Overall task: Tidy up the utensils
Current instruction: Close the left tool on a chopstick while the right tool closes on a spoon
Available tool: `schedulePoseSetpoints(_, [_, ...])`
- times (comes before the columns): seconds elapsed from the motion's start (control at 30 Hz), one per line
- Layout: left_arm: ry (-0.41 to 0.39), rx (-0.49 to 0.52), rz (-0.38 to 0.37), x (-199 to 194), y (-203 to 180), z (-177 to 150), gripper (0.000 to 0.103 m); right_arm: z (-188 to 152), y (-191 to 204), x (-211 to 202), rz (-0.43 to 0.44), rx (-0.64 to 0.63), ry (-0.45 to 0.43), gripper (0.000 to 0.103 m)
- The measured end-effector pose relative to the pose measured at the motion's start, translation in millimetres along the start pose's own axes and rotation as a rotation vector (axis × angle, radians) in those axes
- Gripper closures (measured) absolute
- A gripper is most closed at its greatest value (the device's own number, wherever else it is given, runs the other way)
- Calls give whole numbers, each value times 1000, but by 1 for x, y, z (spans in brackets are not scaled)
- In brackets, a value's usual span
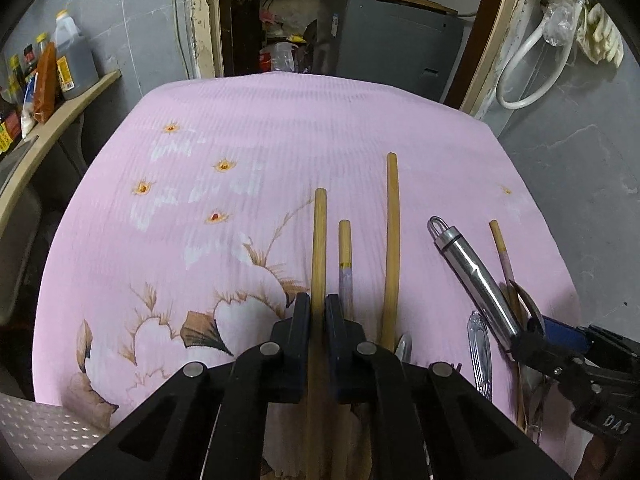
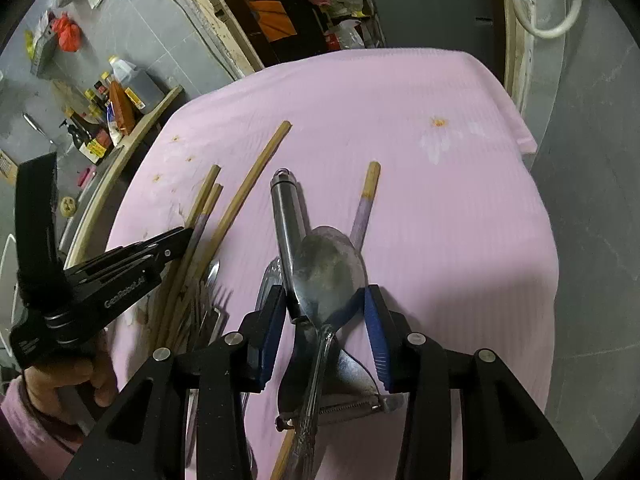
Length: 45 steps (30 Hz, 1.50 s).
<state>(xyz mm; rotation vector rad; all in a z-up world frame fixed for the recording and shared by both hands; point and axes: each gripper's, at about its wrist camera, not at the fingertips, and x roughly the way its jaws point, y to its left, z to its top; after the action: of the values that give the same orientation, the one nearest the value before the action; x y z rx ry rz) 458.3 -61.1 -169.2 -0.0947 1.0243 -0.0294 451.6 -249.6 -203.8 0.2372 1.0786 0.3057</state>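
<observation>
My left gripper [image 1: 318,312] is shut on a wooden chopstick [image 1: 319,240] that points away over the pink floral cloth [image 1: 200,160]. Two more chopsticks [image 1: 391,240] lie beside it. My right gripper [image 2: 324,308] is open around the bowl of a metal spoon [image 2: 328,272], which lies over a steel-handled peeler [image 2: 286,216]. The peeler also shows in the left wrist view [image 1: 476,268]. A chopstick with a purple end [image 2: 366,204] lies behind the spoon. The left gripper shows in the right wrist view [image 2: 180,240], among the chopsticks.
A clear plastic utensil [image 1: 480,356] and forks [image 2: 208,300] lie between the grippers. A shelf with sauce bottles [image 1: 60,68] runs along the left wall. The cloth's far edge [image 1: 320,78] drops off toward a doorway.
</observation>
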Motion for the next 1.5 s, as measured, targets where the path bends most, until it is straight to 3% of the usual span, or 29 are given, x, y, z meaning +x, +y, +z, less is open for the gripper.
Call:
schedulePoseSetpoints(0.07, [1, -3, -8, 0, 1, 1, 96, 3, -2, -1, 15, 17, -6, 72])
schedulePoseSetpoints(0.3, [-14, -39, -64, -16, 13, -6, 96, -2, -35, -15, 164, 148, -35, 73])
schedulePoseSetpoints(0.47, [3, -59, -98, -30, 16, -17, 96, -13, -47, -19, 216, 231, -30, 73])
schedulePoseSetpoints(0.93, [-45, -2, -205, -92, 7, -45, 96, -47, -19, -63, 209, 193, -120, 74])
schedulePoseSetpoints(1.27, [-92, 18, -266, -125, 18, -68, 96, -79, 16, -104, 168, 76, -238, 75])
schedulePoseSetpoints(1.33, [-102, 23, -275, -131, 20, -72, 96, -84, 22, -110, 167, 65, -255, 79])
schedulePoseSetpoints(1.4, [-103, 23, -284, -135, 22, -75, 96, -88, 28, -116, 161, 55, -271, 94])
schedulePoseSetpoints(1.5, [-98, 30, -292, -137, 24, -80, 96, -95, 29, -115, 157, 83, -259, 94])
